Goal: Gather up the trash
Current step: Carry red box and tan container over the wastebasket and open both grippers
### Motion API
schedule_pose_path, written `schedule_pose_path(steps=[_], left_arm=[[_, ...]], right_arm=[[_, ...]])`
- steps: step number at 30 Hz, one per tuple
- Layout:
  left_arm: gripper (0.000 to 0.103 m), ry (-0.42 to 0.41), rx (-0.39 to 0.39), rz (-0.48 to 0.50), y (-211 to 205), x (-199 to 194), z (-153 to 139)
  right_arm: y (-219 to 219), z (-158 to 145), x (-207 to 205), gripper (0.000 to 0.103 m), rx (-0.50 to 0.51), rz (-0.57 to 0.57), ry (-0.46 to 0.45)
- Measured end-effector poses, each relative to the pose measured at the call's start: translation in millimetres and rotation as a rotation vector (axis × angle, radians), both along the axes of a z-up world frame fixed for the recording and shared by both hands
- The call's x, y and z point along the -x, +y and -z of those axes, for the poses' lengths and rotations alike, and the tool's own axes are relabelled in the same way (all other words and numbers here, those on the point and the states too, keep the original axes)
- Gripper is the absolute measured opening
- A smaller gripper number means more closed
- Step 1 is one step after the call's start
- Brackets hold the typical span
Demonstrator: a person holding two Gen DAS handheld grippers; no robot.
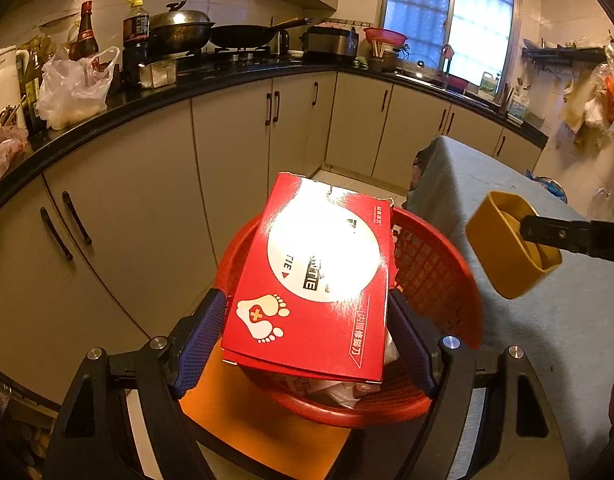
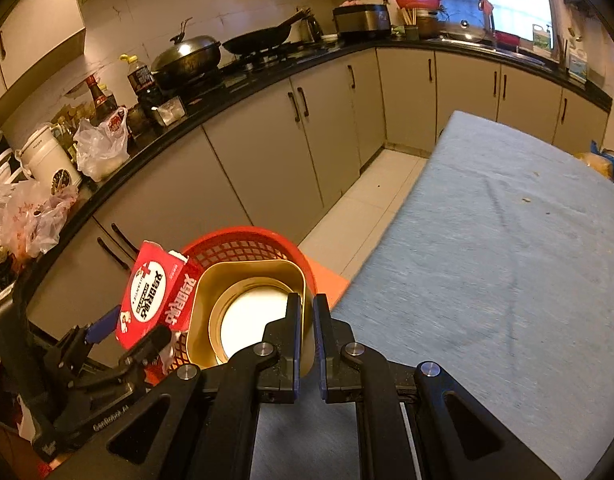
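Note:
In the left wrist view a red cardboard box (image 1: 307, 320) with a white footprint logo hangs tilted over a red mesh basket (image 1: 439, 264). My left gripper (image 1: 307, 308) is shut on it, blue pads on its two long sides. Crumpled trash shows in the basket under the box. At the right my right gripper (image 1: 525, 232) holds a gold rectangular tin (image 1: 503, 256) in the air beside the basket. In the right wrist view my right gripper (image 2: 307, 300) pinches the tin's (image 2: 243, 276) near wall. The basket (image 2: 243, 246) is just behind, and the box (image 2: 155, 292) is to the left.
The basket stands on an orange surface (image 1: 235, 412). A table with a blue cloth (image 2: 507, 240) fills the right side. A black counter (image 1: 167, 96) with beige cabinets curves along the left and back, carrying plastic bags (image 1: 75, 84), bottles and woks. White floor tiles (image 2: 371, 208) lie between.

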State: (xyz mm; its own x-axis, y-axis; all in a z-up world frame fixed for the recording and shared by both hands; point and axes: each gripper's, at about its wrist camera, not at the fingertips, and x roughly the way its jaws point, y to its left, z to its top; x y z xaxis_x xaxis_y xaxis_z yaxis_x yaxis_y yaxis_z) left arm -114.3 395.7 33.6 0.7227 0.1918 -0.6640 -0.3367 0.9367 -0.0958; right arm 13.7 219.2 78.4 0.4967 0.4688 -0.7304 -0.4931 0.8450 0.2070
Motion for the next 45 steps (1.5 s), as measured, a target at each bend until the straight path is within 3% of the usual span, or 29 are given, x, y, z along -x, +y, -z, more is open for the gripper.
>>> schedule_pose_path(steps=[19, 45], left_arm=[[0.079, 0.025, -0.018, 0.001, 5.0, -6.4, 12.0], [0.079, 0.033, -0.009, 0.000, 9.9, -10.7, 16.5]], right_arm=[[42.0, 30.5, -26.4, 0.007, 0.060, -0.007, 0.048], [45.5, 43.7, -32.8, 0.007, 0.070, -0.003, 0.069]])
